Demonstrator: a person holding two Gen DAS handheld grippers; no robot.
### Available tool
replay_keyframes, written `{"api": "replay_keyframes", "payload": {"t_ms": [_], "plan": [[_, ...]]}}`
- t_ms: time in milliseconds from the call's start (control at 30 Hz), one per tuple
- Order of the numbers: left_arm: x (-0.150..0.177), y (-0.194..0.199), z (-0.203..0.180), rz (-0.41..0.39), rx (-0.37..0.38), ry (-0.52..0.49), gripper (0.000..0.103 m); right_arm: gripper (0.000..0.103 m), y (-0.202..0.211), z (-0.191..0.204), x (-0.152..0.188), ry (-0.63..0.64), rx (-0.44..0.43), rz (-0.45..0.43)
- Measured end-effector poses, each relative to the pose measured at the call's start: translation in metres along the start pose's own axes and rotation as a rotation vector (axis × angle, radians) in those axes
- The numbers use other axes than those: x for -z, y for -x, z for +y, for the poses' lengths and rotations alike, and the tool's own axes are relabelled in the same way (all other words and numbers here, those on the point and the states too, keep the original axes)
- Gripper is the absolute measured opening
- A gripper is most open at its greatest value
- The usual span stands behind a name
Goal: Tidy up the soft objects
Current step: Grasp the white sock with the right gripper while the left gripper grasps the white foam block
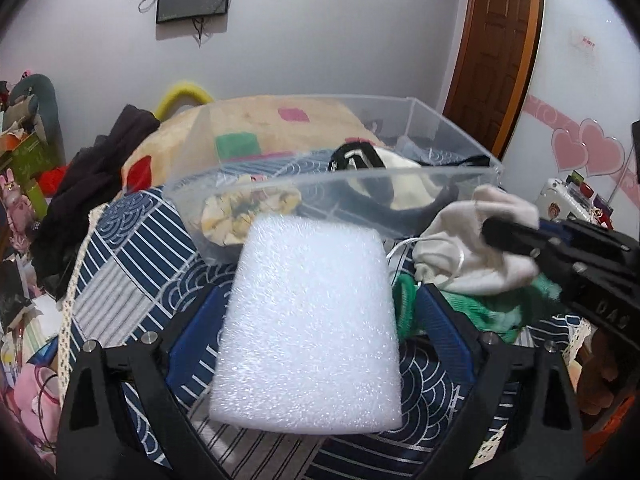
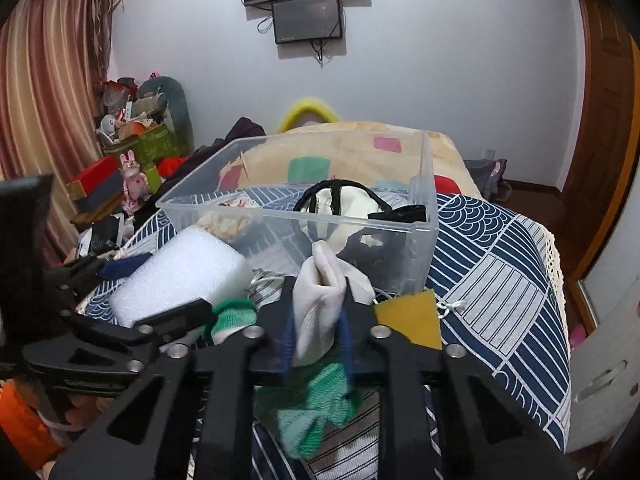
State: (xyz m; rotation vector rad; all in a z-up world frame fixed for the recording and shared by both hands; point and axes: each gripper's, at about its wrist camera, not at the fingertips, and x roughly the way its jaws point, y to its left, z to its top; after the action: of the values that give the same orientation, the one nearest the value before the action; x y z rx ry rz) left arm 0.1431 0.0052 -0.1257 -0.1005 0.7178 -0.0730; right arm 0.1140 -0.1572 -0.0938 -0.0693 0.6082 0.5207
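Already, the clear bin [image 2: 420, 236] on the bed [image 2: 500, 264] held a black-and-cream item [image 2: 340, 204] and a yellow floral piece [image 1: 248, 212]. Outside it, the white foam block [image 1: 312, 328] sat between the left gripper's [image 1: 316, 320] spread jaws, seemingly ungripped. The right gripper [image 2: 318, 312] pinched a white cloth [image 2: 324, 292] before the bin. Green knit [image 2: 320, 404] and a yellow square [image 2: 412, 316] apparently remained.
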Motion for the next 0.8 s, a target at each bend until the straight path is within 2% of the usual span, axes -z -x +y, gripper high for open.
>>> {"api": "replay_keyframes", "payload": {"t_ms": [133, 167, 200, 233, 500, 633, 800], "plan": [[0.003, -0.008, 0.001, 0.023, -0.001, 0.006, 0.096, 0.012, 0.011, -0.004, -0.004, -0.017, -0.004, -0.034], [0.003, -0.009, 0.002, 0.024, -0.002, 0.009, 0.094, 0.012, 0.015, -0.005, -0.005, -0.021, -0.003, -0.045], [0.004, -0.008, 0.003, 0.019, -0.001, 0.014, 0.084, 0.012, 0.017, -0.006, -0.005, -0.024, -0.002, -0.052], [0.004, -0.007, 0.004, 0.011, 0.005, 0.018, 0.082, 0.012, 0.021, -0.006, -0.006, -0.028, 0.0, -0.064], [0.005, 0.008, 0.0, -0.03, 0.0, -0.007, 0.082, 0.012, 0.046, -0.009, -0.014, -0.048, 0.002, -0.145], [0.0, 0.029, -0.004, -0.087, -0.028, -0.031, 0.082, 0.012, 0.056, -0.006, -0.019, -0.042, 0.011, -0.179], [-0.009, 0.053, -0.001, -0.154, -0.031, -0.015, 0.082, 0.012, 0.064, 0.001, -0.028, -0.024, 0.026, -0.222]]}}
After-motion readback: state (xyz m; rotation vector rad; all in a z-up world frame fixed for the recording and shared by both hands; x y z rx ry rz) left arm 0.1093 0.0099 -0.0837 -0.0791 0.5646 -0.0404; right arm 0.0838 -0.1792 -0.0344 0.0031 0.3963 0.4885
